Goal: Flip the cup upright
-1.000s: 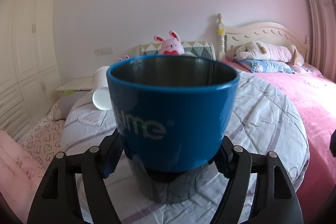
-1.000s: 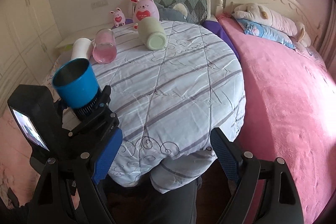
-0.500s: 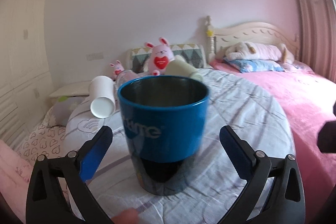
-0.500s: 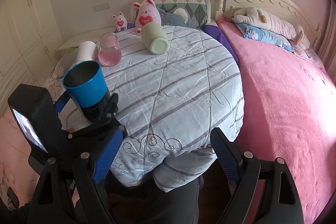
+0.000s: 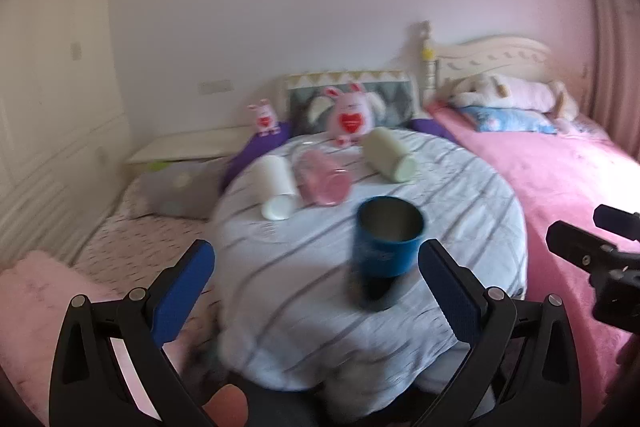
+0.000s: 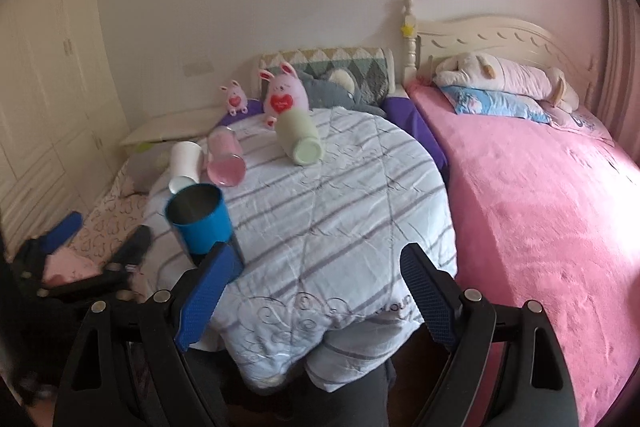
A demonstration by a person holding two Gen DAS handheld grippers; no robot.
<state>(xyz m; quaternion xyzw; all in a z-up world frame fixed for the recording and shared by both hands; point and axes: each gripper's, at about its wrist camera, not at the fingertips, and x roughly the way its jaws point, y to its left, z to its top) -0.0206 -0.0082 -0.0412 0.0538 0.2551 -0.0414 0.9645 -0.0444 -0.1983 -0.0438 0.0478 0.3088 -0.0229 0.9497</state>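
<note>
Now the blue cup (image 5: 387, 242) is standing upright on the worktop (image 5: 472, 211), ahead of the left gripper (image 5: 316, 291). Both grippers' fingers (image 5: 182, 289) are gaping open, holding nothing (3 cups are lying sideways).

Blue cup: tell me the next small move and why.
Probably send the open left gripper toward the white cup. The blue cup stands upright, mouth up, clear of both fingers, while the white cup lies on its side nearest on that side.

A home bedroom: pink bed (image 6: 532, 187), wardrobe (image 6: 44, 99), plush bunnies (image 6: 285, 95).
</note>
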